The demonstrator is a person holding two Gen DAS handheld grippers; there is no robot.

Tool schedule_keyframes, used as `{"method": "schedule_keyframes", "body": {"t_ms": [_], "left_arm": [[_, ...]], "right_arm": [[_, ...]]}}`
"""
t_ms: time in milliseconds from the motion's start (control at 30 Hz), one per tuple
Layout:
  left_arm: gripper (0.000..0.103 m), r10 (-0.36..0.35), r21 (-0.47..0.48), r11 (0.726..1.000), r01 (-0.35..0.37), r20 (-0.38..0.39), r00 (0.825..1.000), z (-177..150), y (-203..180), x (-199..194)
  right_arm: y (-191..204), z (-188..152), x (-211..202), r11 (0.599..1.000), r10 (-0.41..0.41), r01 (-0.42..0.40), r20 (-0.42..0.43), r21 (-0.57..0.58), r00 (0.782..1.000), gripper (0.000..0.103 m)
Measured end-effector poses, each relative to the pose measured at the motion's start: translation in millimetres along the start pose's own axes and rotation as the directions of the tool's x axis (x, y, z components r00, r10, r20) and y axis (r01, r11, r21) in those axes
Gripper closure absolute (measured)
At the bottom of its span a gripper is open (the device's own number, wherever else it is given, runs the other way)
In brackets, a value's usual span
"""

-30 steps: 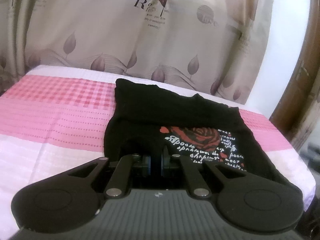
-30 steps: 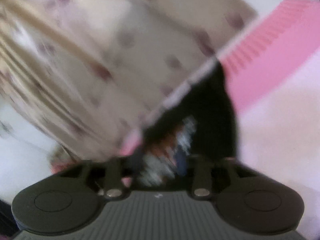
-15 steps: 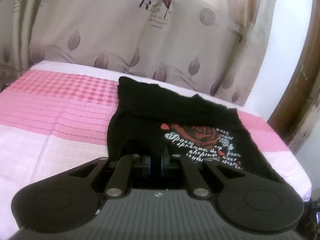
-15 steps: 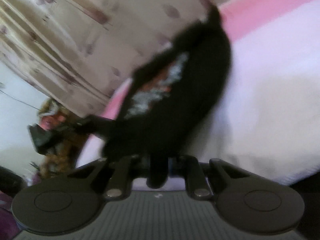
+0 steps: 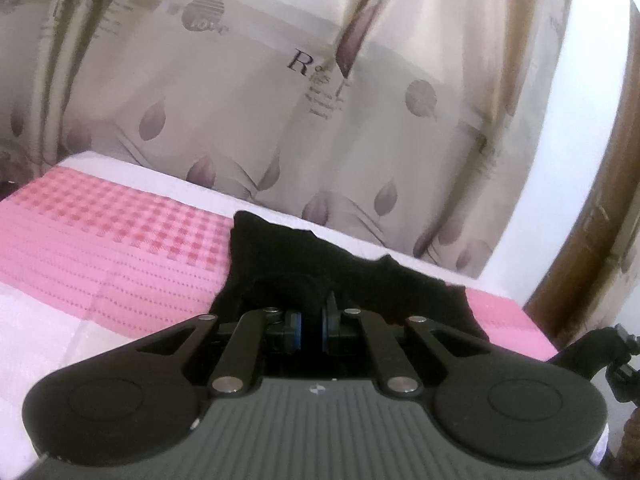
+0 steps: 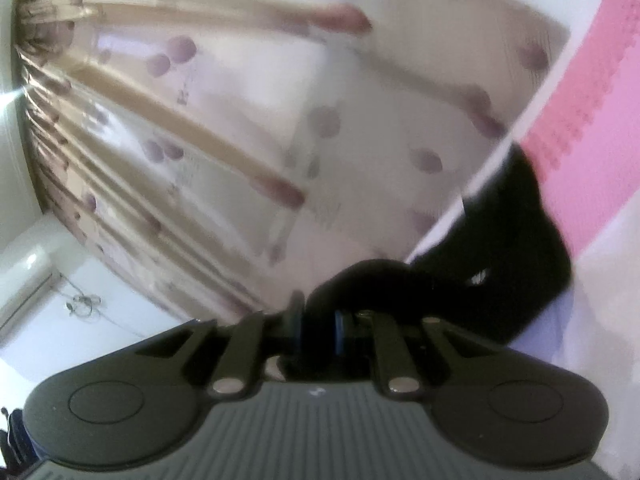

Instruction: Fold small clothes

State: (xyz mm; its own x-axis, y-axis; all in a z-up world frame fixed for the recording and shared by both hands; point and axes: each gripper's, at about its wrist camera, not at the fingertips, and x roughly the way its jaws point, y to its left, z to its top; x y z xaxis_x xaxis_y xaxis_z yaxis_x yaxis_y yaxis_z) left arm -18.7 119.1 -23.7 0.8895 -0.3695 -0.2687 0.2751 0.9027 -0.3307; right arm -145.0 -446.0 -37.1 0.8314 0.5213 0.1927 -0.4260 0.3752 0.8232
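Gripping the black garment [image 5: 304, 264] on both sides, the left gripper [image 5: 311, 326] has its fingers clenched on a fold of cloth just ahead of them, and the right gripper [image 6: 318, 326] has just been closing its fingers on another edge. Beyond the fingers, the garment lies on the pink bed cover [image 5: 100, 248]. It looks light, limp and apt to sag, so hems and corners seem the best holds.

Soft daylight; right view motion-blurred, fisheye-warped edges.
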Motion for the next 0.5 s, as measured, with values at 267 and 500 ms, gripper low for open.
{"method": "schedule_keyframes", "body": {"t_ms": [267,500], "left_arm": [[0.095,0.013,-0.053,0.999,-0.011,0.034,0.999,15.6,6.6,18.1],[0.095,0.029,-0.069,0.997,-0.026,0.050,0.998,25.6,8.3,39.6]], "right_arm": [[-7.9,33.1,30.7,1.000,-0.024,0.024,0.035,-0.006,0.999,0.088],[-22.3,54.7,60.5,0.998,-0.055,0.055,0.044,-0.002,0.998,0.088]]}}
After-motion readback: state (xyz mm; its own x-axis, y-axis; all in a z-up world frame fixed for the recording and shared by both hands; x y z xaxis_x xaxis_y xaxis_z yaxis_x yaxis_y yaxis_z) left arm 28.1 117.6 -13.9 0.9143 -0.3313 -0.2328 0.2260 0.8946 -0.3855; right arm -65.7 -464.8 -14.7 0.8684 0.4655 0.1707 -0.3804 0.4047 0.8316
